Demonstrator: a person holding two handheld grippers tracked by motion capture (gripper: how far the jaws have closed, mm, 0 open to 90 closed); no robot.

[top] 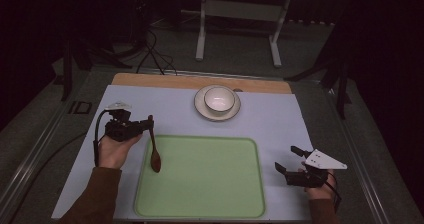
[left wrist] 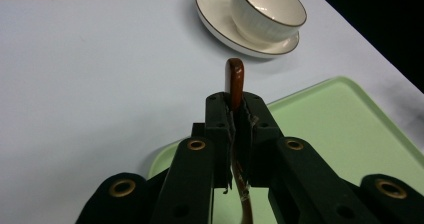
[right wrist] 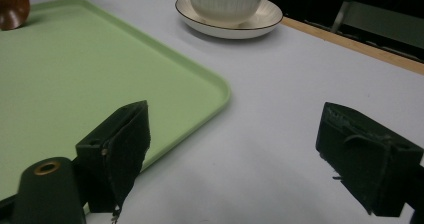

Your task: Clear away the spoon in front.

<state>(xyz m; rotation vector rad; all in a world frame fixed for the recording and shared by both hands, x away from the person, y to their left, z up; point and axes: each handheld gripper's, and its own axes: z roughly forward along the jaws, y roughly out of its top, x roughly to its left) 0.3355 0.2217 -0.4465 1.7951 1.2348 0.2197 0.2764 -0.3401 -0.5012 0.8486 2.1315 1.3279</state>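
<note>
You had a pale green tray (top: 210,184) in front of you, a shallow rectangle with rounded corners and a low raised rim, smooth and matte, and the only thing over it was the bowl end of the wooden spoon (top: 155,156) near its left edge; from the high view you could not tell whether that end touched the tray floor. Beyond the tray, near the far edge of the table, a cream bowl (top: 219,99) stood in the middle of a matching saucer (top: 201,108); both were glossy ceramic with a thin dark line along the rim, the bowl's outer wall finely ribbed, and the part of the bowl's inside that showed held nothing. Your left gripper (top: 150,124) was clamped on the spoon's handle, its black jaws drawn close with the dark brown, polished, rounded handle tip standing up between them in the left gripper view, and the spoon hanging down toward the tray. Your right gripper (top: 289,160) sat just past the tray's right edge, low over the pale lilac mat (top: 280,119), its jaws spread wide with nothing between them, their inner pads looking rough and frayed at the edges. A strip of bare light wood (top: 150,80) showed along the mat's far side.
</note>
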